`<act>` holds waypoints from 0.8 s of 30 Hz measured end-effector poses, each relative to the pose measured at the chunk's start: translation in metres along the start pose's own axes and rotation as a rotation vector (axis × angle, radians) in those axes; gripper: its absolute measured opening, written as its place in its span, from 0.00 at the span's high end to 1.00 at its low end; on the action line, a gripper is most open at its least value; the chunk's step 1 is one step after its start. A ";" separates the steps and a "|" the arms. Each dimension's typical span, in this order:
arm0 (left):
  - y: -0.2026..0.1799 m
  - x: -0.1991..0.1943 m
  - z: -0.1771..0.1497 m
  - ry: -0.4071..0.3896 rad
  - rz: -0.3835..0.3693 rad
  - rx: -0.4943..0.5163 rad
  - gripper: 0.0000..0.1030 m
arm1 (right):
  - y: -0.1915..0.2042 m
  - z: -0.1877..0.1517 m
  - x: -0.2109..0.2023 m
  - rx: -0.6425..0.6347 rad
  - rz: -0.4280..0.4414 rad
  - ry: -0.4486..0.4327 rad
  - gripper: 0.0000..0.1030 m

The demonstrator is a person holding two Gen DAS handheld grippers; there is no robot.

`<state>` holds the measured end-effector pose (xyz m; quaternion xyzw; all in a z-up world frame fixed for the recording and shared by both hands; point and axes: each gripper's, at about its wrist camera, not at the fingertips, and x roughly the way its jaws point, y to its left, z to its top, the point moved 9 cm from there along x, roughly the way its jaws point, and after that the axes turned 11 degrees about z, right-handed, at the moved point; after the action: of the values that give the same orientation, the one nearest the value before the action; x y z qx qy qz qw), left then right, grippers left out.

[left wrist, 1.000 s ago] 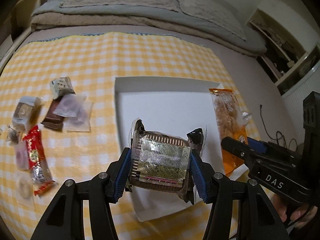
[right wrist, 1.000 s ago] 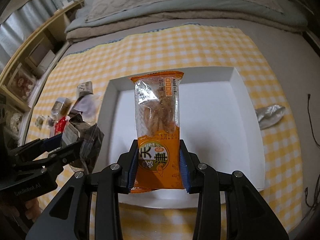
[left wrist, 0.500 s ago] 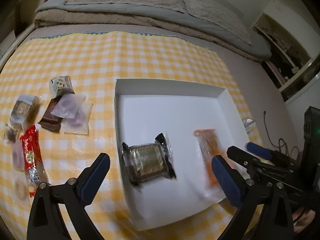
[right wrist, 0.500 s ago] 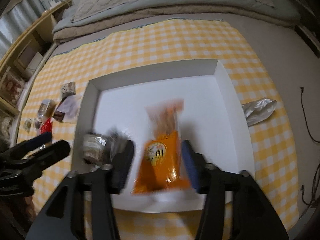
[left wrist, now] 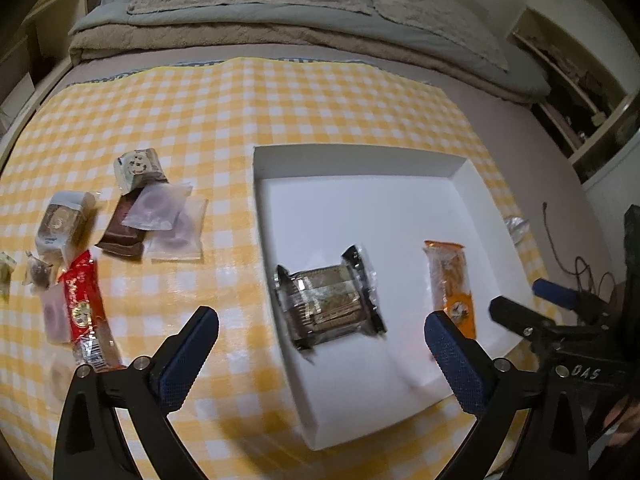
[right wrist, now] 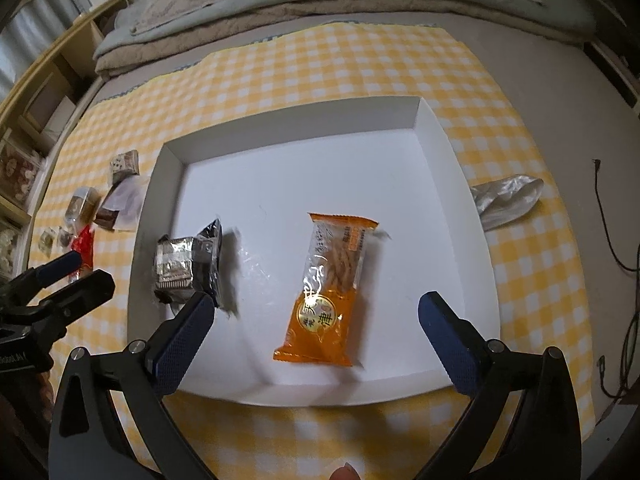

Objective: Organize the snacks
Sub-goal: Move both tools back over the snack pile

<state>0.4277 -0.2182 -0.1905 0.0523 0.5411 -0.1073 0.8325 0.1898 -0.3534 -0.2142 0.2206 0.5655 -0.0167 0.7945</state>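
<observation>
A white tray [left wrist: 460, 184] [right wrist: 440, 132] lies on a yellow checked cloth. In it lie a dark foil-wrapped snack [left wrist: 326, 304] [right wrist: 188, 264] at its left and an orange snack packet [left wrist: 450, 284] [right wrist: 330, 292] at its right. My left gripper [left wrist: 322, 344] is open and empty, raised above the tray's near left part. My right gripper [right wrist: 316, 328] is open and empty, above the tray's near edge over the orange packet. Several loose snacks lie on the cloth left of the tray, among them a red packet [left wrist: 82, 300] and translucent pouches [left wrist: 168, 216].
A crumpled silver wrapper [right wrist: 508, 200] lies on the cloth right of the tray. A bed with folded blankets [left wrist: 280, 24] runs along the far side. Shelves [right wrist: 36, 120] stand at the left. Cables [right wrist: 616, 240] lie on the floor at the right.
Both grippers opened and let go of their snacks. The foil snack and the orange packet dropped into the tray. Both grippers have pulled back and up.
</observation>
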 end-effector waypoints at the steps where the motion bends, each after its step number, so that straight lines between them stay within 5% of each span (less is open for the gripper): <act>1: 0.002 -0.001 -0.001 0.000 0.004 0.005 0.00 | 0.000 0.000 0.000 0.000 -0.001 -0.002 0.00; 14: 0.052 -0.029 -0.013 -0.014 0.041 -0.007 0.00 | 0.018 -0.006 -0.014 -0.013 0.008 -0.028 0.00; 24: 0.122 -0.068 -0.029 -0.049 0.095 -0.031 0.00 | 0.075 -0.003 -0.023 -0.081 0.042 -0.076 0.00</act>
<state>0.4037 -0.0859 -0.1438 0.0624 0.5192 -0.0607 0.8502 0.1993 -0.2900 -0.1694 0.1990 0.5303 0.0144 0.8240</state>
